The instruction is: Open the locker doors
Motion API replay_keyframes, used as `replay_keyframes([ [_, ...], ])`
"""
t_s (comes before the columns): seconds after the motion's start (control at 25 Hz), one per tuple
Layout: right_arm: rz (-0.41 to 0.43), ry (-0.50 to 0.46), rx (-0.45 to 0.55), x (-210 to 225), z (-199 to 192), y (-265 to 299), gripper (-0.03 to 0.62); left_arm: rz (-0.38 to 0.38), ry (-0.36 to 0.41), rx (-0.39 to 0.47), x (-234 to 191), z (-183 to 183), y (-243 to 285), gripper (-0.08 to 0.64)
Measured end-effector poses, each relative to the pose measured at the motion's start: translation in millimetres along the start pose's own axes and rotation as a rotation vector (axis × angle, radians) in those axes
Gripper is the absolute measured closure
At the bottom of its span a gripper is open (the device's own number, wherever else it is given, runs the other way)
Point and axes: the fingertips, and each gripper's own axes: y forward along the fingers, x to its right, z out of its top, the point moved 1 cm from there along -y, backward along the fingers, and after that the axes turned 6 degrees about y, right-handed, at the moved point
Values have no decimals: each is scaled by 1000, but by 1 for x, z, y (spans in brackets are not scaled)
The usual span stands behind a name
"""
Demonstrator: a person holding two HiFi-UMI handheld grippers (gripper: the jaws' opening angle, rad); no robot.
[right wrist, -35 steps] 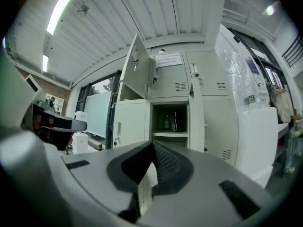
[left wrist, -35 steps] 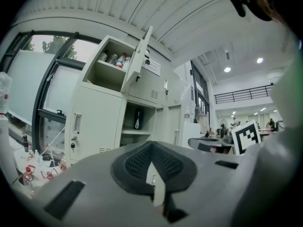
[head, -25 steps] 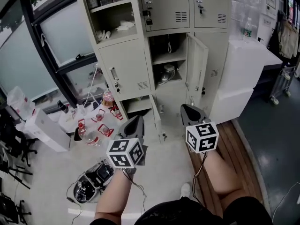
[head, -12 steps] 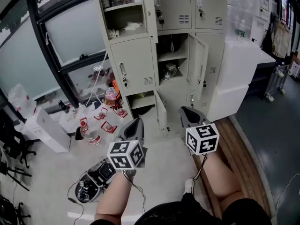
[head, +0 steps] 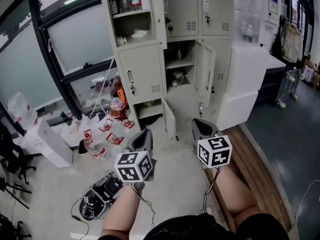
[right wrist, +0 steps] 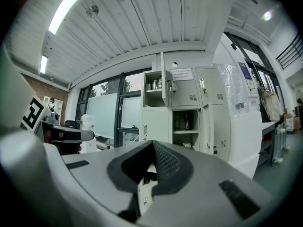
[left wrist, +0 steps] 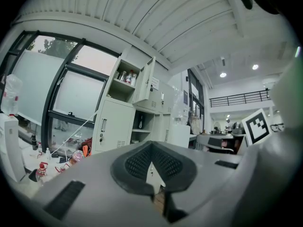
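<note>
1. Beige metal locker (head: 220, 44) stands at far centre, well apart from both your tools.
2. Three doors hang open: upper-left door (head: 158, 14), middle door (head: 206, 79), bottom door (head: 169, 121).
3. Left handle door (head: 141, 74) is closed, and so is the top right door (head: 216, 6).
4. Your left gripper (head: 144, 134), near left, has its jaws pressed together with nothing between them.
5. Your right gripper (head: 202, 126), near right, is the same: pads meeting, empty.
6. Both point level toward the locker.
</note>
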Motion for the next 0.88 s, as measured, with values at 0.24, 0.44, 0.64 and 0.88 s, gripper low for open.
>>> replay_keyframes([
  [0.24, 2, -4, 17, -5, 5, -13, 592, 0, 5, 3, 8, 1, -9, 561],
  [0.44, 6, 8, 25, -2, 11, -23, 592, -5, 13, -1, 19, 6, -11, 561],
  [0.64, 13, 20, 24, -2, 8, -27, 592, 0, 11, -2, 23, 4, -14, 561],
  [0.88, 21, 24, 17, -4, 5, -30, 592, 1, 8, -8, 27, 1, -16, 561],
])
